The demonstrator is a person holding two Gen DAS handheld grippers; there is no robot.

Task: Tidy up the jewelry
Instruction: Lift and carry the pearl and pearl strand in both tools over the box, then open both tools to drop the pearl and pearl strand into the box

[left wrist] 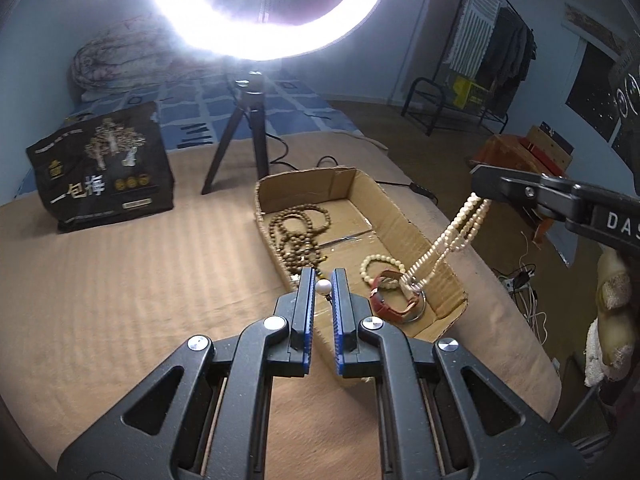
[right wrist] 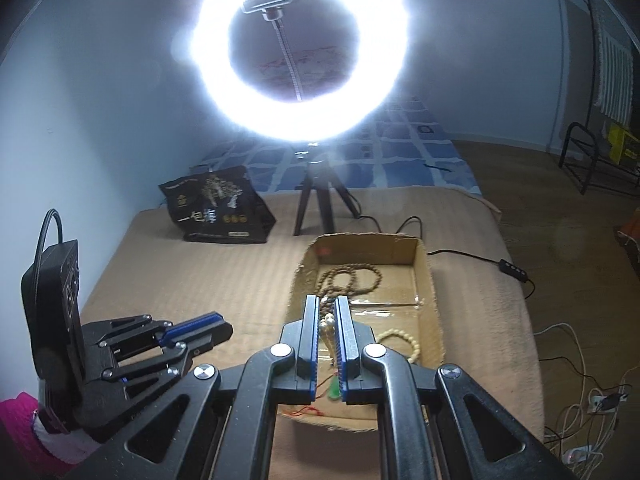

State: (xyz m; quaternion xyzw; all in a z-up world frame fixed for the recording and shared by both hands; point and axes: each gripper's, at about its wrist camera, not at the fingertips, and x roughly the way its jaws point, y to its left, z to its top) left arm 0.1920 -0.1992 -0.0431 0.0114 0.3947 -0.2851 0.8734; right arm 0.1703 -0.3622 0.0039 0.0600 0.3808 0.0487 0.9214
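Note:
An open cardboard box (left wrist: 400, 216) (right wrist: 425, 268) lies on the brown blanket. In it are a brown bead necklace (left wrist: 298, 232) (right wrist: 352, 276), a cream bead bracelet (left wrist: 380, 266) (right wrist: 404, 340), a red-strap watch (left wrist: 384, 306) and a silver bangle (left wrist: 420, 308). My right gripper (left wrist: 478, 186) (right wrist: 328, 312) is shut on a cream pearl necklace (left wrist: 452, 236) (right wrist: 327, 326), which hangs with its lower end down in the box by the watch. My left gripper (left wrist: 325, 278) (right wrist: 229, 330) hovers left of the box, shut and holding nothing I can see. A white bead (left wrist: 323, 287) shows through its narrow gap.
A bright ring light on a black tripod (left wrist: 240, 148) (right wrist: 316, 200) stands behind the box, its cable (right wrist: 480, 258) trailing right. A black printed bag (left wrist: 104, 168) (right wrist: 220, 212) sits far left. A gloved hand (left wrist: 612, 292) is at the right. The bed edge and floor cables (right wrist: 580, 400) are on the right.

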